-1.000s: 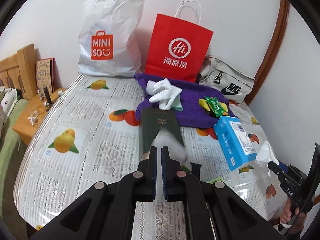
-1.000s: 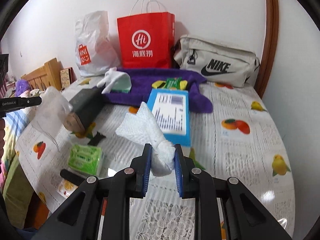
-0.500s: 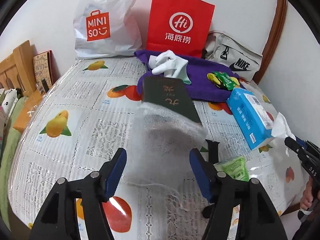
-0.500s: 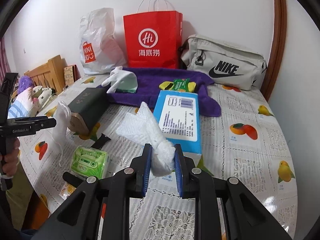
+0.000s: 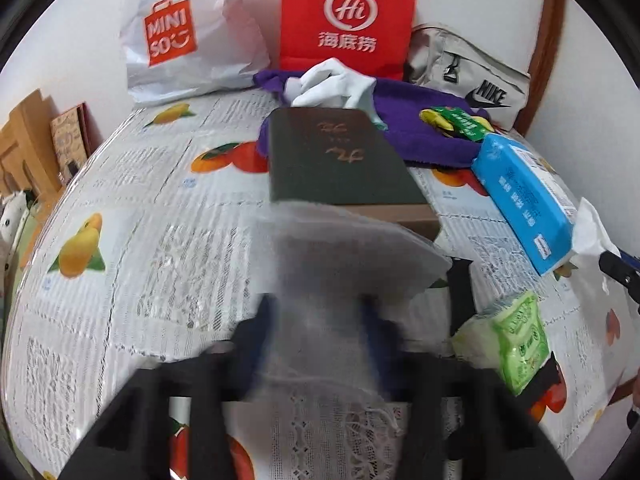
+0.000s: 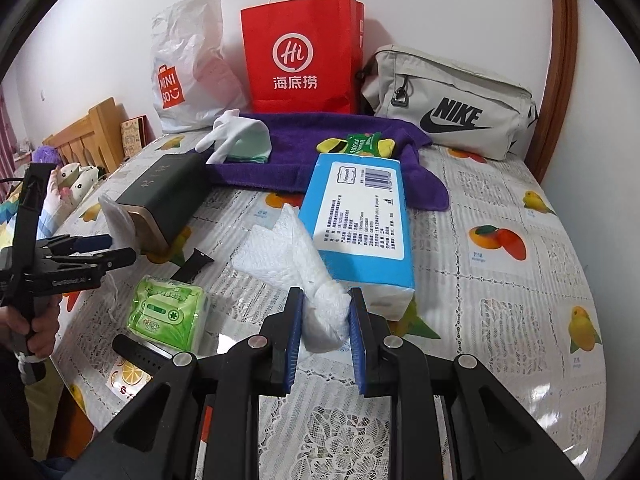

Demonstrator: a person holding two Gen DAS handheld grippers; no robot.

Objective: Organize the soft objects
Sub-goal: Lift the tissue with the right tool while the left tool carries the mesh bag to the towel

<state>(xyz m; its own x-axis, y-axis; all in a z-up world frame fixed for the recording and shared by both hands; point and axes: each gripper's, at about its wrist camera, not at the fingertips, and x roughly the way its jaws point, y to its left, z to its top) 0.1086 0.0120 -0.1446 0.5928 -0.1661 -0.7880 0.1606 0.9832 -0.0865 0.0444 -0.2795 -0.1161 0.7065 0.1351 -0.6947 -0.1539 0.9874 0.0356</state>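
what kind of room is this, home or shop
Most likely a home, perhaps a bedroom: a wooden headboard beside a table under a fruit-print cover, with shopping bags against the wall.

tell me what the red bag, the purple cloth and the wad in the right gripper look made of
Red bag: stiff matte paper, going by its sharp creases and twisted white cord handles.
Purple cloth: fuzzy towel-like fabric, probably terry or microfibre; soft folds, no sheen.
Wad: white embossed tissue paper, crumpled, pinched in the right gripper.
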